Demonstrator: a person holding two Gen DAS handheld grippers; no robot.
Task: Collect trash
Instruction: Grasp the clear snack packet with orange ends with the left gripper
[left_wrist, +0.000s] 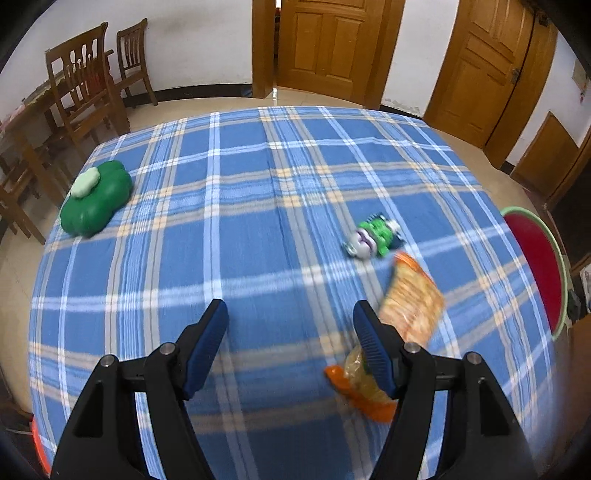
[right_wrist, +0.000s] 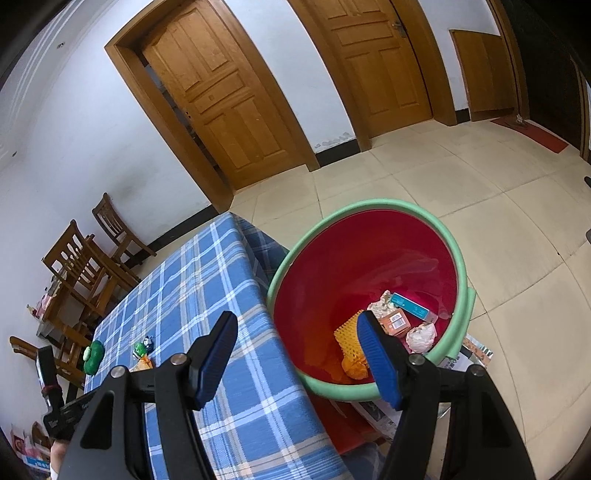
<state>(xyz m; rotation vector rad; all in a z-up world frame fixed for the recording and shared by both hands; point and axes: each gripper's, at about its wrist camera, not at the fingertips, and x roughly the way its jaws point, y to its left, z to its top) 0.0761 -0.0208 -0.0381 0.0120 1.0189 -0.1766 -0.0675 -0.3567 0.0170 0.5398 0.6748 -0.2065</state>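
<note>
Both your grippers, left and right, have fingers open and empty. You are reaching for the next trash: swing left toward the wrapper at two o'clock, then close.

Left gripper angled steeply down, jaws apart, nothing between blue pads; right gripper tilted down less steeply, jaws likewise parted, empty; left one also glimpsed in right wrist view's lower left corner.

orange wrapper blurred, print unreadable | yellow bag partly behind right tong | bin cut off
</note>
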